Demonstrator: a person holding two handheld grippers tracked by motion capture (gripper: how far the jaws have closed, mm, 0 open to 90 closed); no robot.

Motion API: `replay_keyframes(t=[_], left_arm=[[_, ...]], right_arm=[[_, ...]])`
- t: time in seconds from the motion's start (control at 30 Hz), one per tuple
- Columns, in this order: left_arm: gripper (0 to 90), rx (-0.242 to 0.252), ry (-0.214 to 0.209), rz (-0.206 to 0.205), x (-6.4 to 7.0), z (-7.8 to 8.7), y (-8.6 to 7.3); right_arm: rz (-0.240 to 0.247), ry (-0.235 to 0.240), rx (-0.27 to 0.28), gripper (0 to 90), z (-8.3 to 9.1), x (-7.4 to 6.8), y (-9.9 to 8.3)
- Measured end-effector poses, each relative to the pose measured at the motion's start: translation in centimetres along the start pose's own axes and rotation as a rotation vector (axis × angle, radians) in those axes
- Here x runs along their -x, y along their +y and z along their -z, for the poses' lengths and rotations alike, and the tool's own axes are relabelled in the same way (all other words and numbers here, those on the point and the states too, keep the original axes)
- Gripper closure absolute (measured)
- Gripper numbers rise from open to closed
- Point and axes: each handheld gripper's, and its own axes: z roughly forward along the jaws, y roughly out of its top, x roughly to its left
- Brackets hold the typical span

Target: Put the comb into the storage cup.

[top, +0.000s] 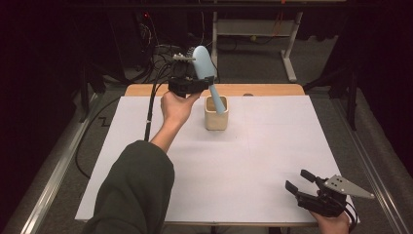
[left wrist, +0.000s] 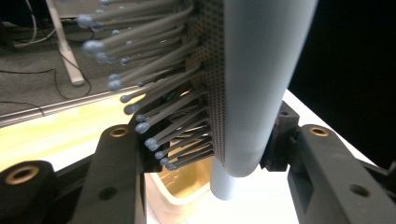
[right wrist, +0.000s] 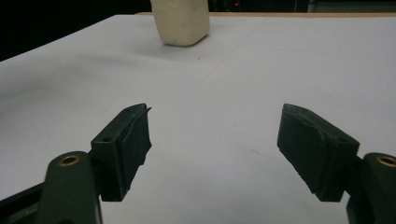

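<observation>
White sheet covers the table point(top: 272, 161) from where I watch, with a bare strip of wood along its far edge. My left forearm, in a dark green sleeve point(top: 134, 195), reaches up the left half of the sheet, hand raised and wrist bent back, so the left gripper point(top: 197, 84) sits above the far part of the table. Its jaws are clenched on a pale blue hairbrush point(top: 204, 66), gripping it where the oval head narrows into the handle; the head tilts up and away, and the handle end dips into the cream square cup point(top: 216, 114) just beside my hand. In the left gripper view the brush point(left wrist: 261, 70) has a smooth matte back and grey bristles tipped with small balls. The right gripper point(top: 304, 183) rests at the near right corner, jaws released and wide apart over bare sheet.
</observation>
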Motion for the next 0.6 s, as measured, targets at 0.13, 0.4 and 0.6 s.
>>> replay_keyframes(t=[0.13, 0.4, 0.6], left_arm=[[53.7, 0.000, 0.006, 0.008, -0.1, -0.4, 0.0], [53.6, -0.003, 0.037, 0.010, -0.5, -1.3, -0.1], [53.5, 0.000, 0.049, 0.016, -0.6, -1.7, -0.1]], right_arm=[[0.000, -0.002, -0.001, 26.3, 0.0, 0.0, 0.0], [-0.001, -0.002, -0.002, 26.3, 0.0, 0.0, 0.0], [0.000, 0.002, 0.000, 26.3, 0.0, 0.0, 0.0]])
